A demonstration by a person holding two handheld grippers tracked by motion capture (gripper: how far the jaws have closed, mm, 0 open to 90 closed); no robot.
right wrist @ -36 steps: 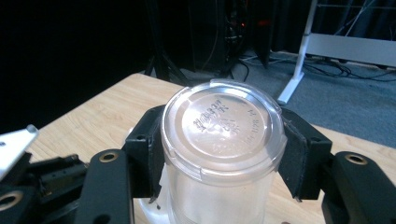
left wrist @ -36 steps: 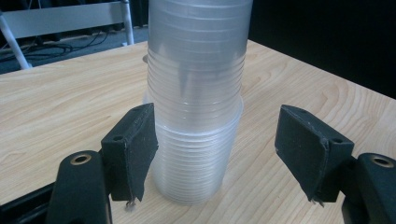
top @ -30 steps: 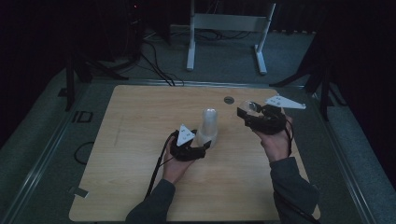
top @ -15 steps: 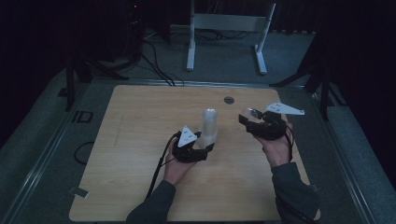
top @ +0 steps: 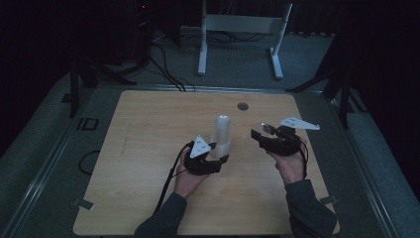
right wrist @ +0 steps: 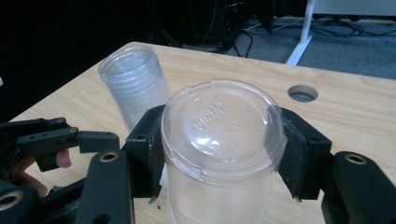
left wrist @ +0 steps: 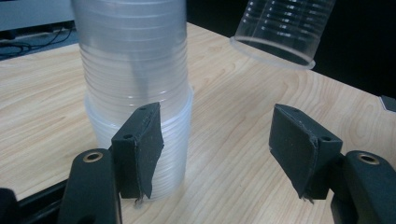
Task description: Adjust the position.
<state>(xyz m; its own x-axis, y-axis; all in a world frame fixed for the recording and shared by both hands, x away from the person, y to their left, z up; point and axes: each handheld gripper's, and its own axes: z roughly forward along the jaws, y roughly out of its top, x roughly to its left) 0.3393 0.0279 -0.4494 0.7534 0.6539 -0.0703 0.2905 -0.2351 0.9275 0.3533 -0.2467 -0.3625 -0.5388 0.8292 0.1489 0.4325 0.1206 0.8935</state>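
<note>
Mid-desk, stack of clear cups upright beside left claw, jaws spread wide, empty; right claw toward right edge, above the desk, clamped on a single clear cup.

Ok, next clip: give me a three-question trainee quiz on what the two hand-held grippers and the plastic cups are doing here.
1. True or false: the left hand-held gripper is clamped shut on the stack of cups.
2. What does the right hand-held gripper hold?
A. a single clear cup
B. a metal spoon
C. nothing
3. Fill in: the stack stands upright on the wooden ____.

Key
1. False: its jaws are apart, one pad beside the stack.
2. A
3. table
</note>
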